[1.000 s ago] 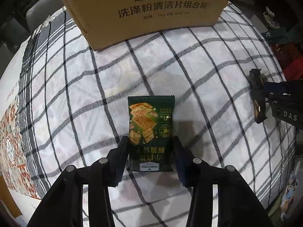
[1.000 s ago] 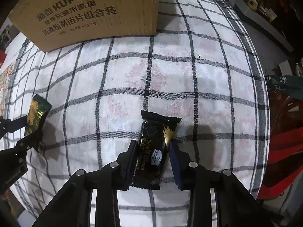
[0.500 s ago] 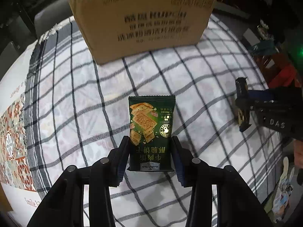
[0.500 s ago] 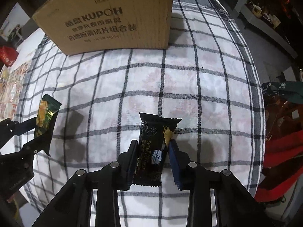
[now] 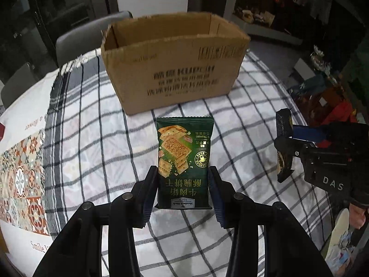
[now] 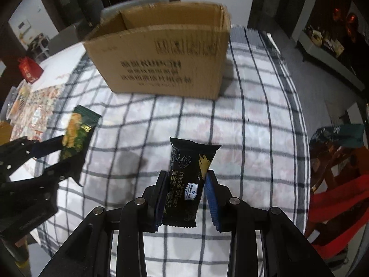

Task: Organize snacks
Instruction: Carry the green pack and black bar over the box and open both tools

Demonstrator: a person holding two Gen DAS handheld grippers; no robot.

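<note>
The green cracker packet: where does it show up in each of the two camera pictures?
Left wrist view: the green cracker packet stands at centre, clamped in the left hand-held gripper.
Right wrist view: the same packet sits at the left edge, seen obliquely.
Shared landmark: the open cardboard box on the checked tablecloth, behind the packet in both.

Home dining room: checked tablecloth (image 5: 242, 106) on table, grey chairs (image 5: 76, 39) behind, cluttered sideboard (image 6: 327, 53).
</note>
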